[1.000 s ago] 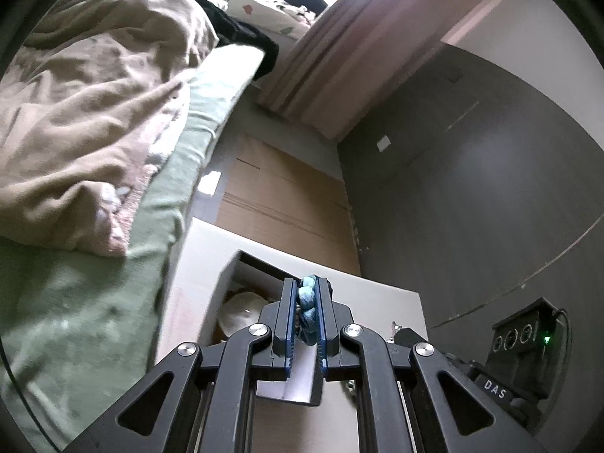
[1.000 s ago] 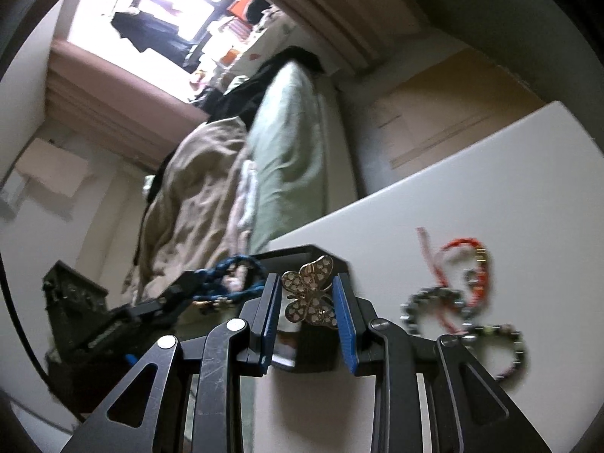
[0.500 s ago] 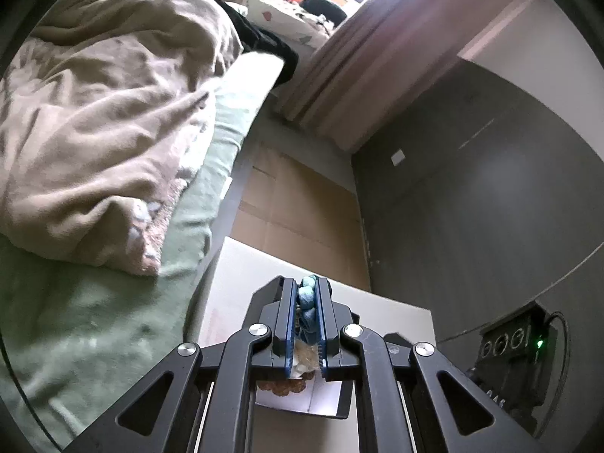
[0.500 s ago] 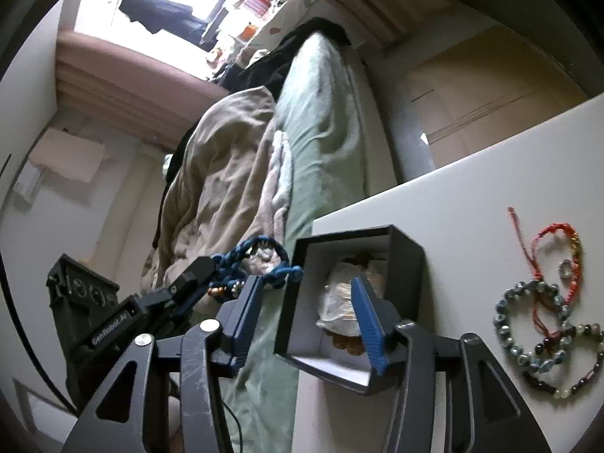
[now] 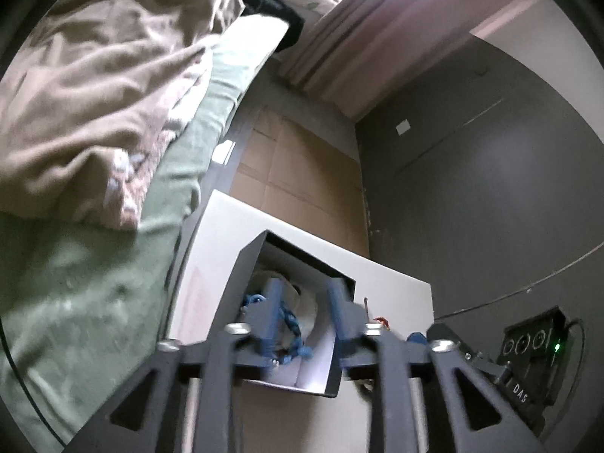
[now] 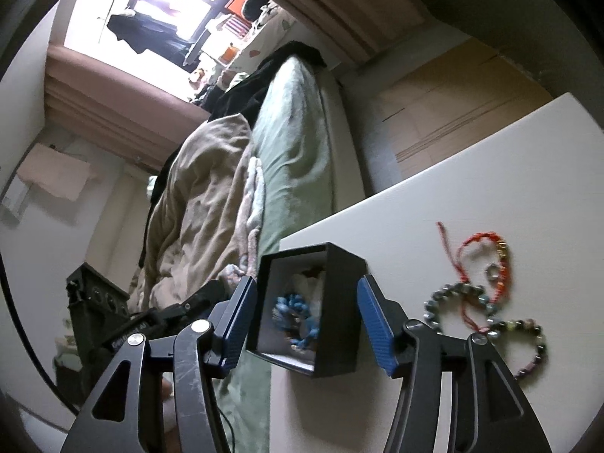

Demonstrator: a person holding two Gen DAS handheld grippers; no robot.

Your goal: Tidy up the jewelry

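Note:
A small black jewelry box (image 5: 245, 275) (image 6: 339, 302) with a white lining stands open on the white table (image 5: 385, 287) (image 6: 490, 173). My left gripper (image 5: 304, 311) is open over the box. A blue braided bracelet (image 5: 292, 326) (image 6: 298, 311) lies loose in the box, close by my left finger (image 5: 270, 313). My right gripper (image 6: 307, 321) is open and empty, one finger on each side of the box. A red cord bracelet (image 6: 487, 264) and two beaded bracelets (image 6: 456, 302) (image 6: 528, 343) lie on the table to the right.
A bed with green sheet (image 5: 75, 321) (image 6: 294, 173) and a beige blanket (image 5: 94, 87) runs along the table's left edge. Cardboard (image 5: 298, 173) covers the floor beyond the table. A dark wall (image 5: 490, 188) stands on the right.
My left gripper opened and let the blue bracelet drop into the box. My right gripper let a butterfly brooch go into the box earlier, stays open and now straddles the box.

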